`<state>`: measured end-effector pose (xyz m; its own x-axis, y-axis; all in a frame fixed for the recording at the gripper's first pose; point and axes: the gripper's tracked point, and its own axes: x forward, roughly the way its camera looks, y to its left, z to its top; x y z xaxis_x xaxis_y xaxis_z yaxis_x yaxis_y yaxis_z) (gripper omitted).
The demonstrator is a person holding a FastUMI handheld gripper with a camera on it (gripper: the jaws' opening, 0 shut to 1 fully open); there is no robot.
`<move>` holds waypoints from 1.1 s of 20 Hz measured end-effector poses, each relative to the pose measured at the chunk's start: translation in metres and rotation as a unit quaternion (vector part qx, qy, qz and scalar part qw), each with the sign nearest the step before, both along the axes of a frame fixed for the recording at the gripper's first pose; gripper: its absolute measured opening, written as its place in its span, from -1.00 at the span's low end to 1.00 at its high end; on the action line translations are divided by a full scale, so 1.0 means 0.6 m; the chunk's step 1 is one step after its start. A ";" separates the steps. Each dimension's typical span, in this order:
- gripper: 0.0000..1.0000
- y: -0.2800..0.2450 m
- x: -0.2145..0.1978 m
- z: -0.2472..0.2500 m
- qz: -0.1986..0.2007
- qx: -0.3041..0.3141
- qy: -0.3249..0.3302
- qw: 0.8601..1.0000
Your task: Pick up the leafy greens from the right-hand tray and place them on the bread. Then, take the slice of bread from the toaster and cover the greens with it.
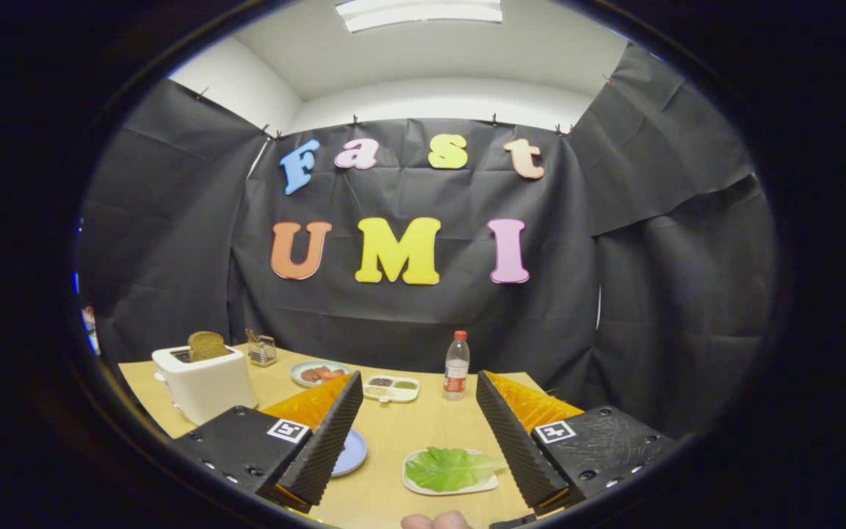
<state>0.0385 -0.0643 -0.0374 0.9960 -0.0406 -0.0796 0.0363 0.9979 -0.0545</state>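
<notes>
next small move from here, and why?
Probably ease the tool down and forward onto the leafy greens. Its fingers stand wide open and hold nothing, and the greens lie untouched on their white tray between the fingers, nearer the right one. The bread slice sits in the toaster, so that step comes later.

Ridged tool (419, 422) fingers, square markers

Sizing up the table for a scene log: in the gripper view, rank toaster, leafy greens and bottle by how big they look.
1. White toaster
2. Green leafy greens between the open gripper's fingers, nearer the camera, so the order versus the toaster is unsure
3. Clear plastic bottle, farthest
</notes>
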 end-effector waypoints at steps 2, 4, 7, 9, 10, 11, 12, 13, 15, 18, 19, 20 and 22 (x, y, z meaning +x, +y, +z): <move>0.90 -0.010 0.015 -0.028 -0.002 -0.002 0.020 1.000; 0.90 -0.023 0.035 -0.062 -0.002 -0.005 0.048 0.999; 0.91 -0.038 0.064 -0.121 0.002 -0.004 0.101 0.995; 0.91 -0.050 0.083 -0.161 0.000 -0.010 0.140 0.990; 0.91 -0.055 0.093 -0.181 0.001 -0.015 0.158 0.987; 0.91 -0.061 0.101 -0.203 -0.004 -0.023 0.178 0.984; 0.91 -0.064 0.109 -0.225 -0.001 -0.031 0.197 0.980; 0.91 -0.064 0.117 -0.250 0.001 -0.037 0.219 0.975; 0.91 -0.067 0.126 -0.297 0.005 -0.041 0.260 0.965; 0.92 -0.068 0.139 -0.343 0.006 -0.048 0.297 0.954; 0.91 -0.069 0.139 -0.357 0.006 -0.048 0.307 0.950; 0.91 -0.070 0.142 -0.368 0.004 -0.047 0.315 0.948; 0.91 -0.074 0.148 -0.390 -0.001 -0.038 0.328 0.944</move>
